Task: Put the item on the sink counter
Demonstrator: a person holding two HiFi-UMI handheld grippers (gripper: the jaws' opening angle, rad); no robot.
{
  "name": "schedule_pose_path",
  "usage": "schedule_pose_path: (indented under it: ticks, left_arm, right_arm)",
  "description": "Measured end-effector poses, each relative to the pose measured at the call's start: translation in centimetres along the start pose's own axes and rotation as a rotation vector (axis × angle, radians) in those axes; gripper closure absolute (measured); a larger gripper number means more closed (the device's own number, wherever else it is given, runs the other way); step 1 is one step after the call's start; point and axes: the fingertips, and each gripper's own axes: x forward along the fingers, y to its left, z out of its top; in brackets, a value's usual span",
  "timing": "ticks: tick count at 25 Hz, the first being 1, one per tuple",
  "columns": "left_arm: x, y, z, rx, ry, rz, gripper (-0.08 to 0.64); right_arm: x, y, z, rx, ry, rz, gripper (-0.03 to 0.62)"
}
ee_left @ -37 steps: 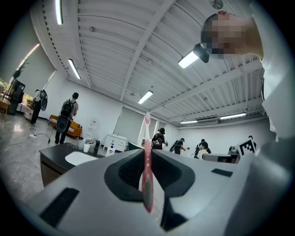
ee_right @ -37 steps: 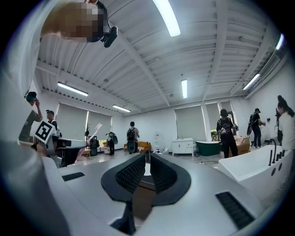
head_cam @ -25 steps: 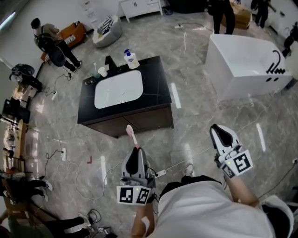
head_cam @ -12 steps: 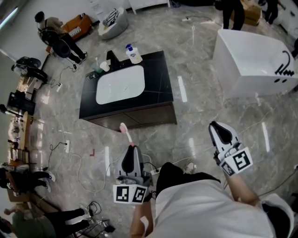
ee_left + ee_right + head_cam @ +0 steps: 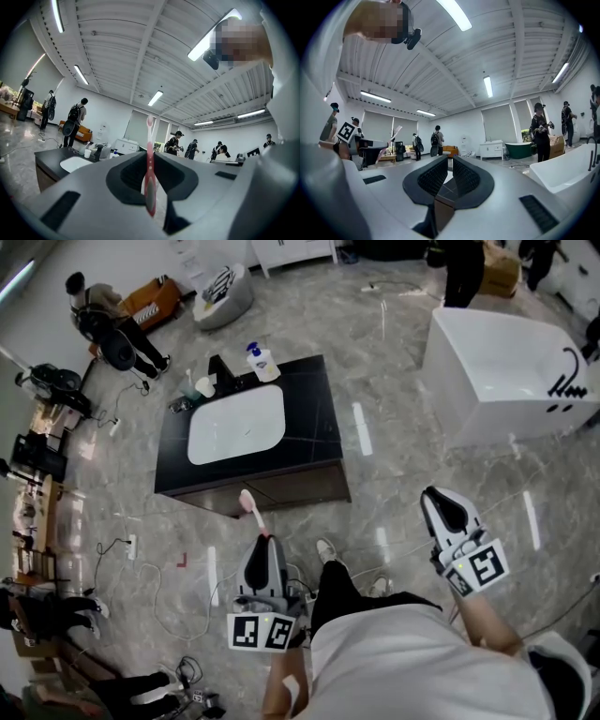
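Observation:
My left gripper [image 5: 265,545] is shut on the handle of a pink toothbrush [image 5: 251,512], whose head points up and away toward the sink counter [image 5: 314,418]. The brush tip lies just short of the counter's front edge. In the left gripper view the toothbrush [image 5: 149,154] stands upright between the jaws, with the black counter [image 5: 49,159] and its white basin [image 5: 74,164] low at the left. My right gripper [image 5: 442,504] hangs over the floor at the right, jaws together and holding nothing; in its own view the right gripper [image 5: 449,176] shows only a thin slit.
A soap bottle [image 5: 262,360], a white cup [image 5: 204,386] and a black faucet [image 5: 221,369] stand along the counter's far edge. A white bathtub [image 5: 506,371] sits at the right. Cables trail over the marble floor [image 5: 394,456]. Several people stand at the room's edges.
The person has stepped forward, and a shoe now shows below the counter. The left gripper with the toothbrush drifted slightly left. The right gripper has hardly moved.

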Motion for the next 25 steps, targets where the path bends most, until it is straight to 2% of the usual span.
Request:
schedule_pose_path:
  ticks: [11, 20, 25]
  left_arm:
    - [6.7, 3.2, 1.1, -0.031, -0.028, -0.08, 0.514]
    - [12.4, 9.8, 1.7, -0.069, 0.005, -0.087, 0.514]
    - [15.5, 13.3, 2.4, -0.085, 0.018, -0.126, 0.514]
  right_arm:
    - [4.6, -1.9, 0.5, -0.012, 0.012, -0.076, 0.535]
    - [14.1, -1.2, 0.2, -0.016, 0.046, -0.068, 0.535]
    - [19.0, -0.5, 0.4, -0.026, 0.06, -0.086, 0.535]
